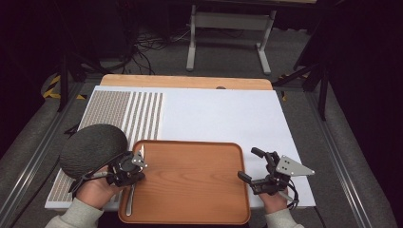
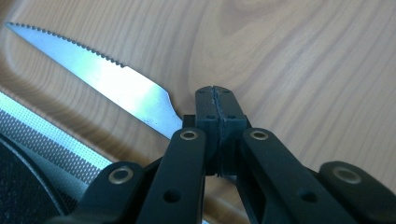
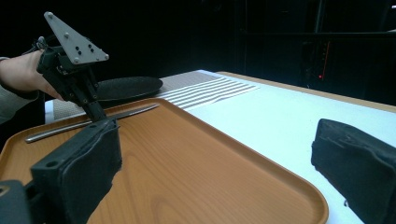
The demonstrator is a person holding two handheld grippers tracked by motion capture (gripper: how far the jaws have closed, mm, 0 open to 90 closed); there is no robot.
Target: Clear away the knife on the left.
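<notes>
The left claw [image 2: 217, 109] is clamped on the knife [image 2: 100, 77], which lies along the tray [image 1: 199, 190] by its left rim. Thin, stiff, slick steel: best held at the handle. The right claw [image 1: 252, 166], jaws apart, hovers at the tray's right rim.

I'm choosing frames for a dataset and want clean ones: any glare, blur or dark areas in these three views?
High view: evenly lit white table, black surroundings. Left gripper view: glare on the serrated knife blade, left gripper sharp. Right gripper view: right gripper pads soft and close, wooden tray sharp, background dark.
</notes>
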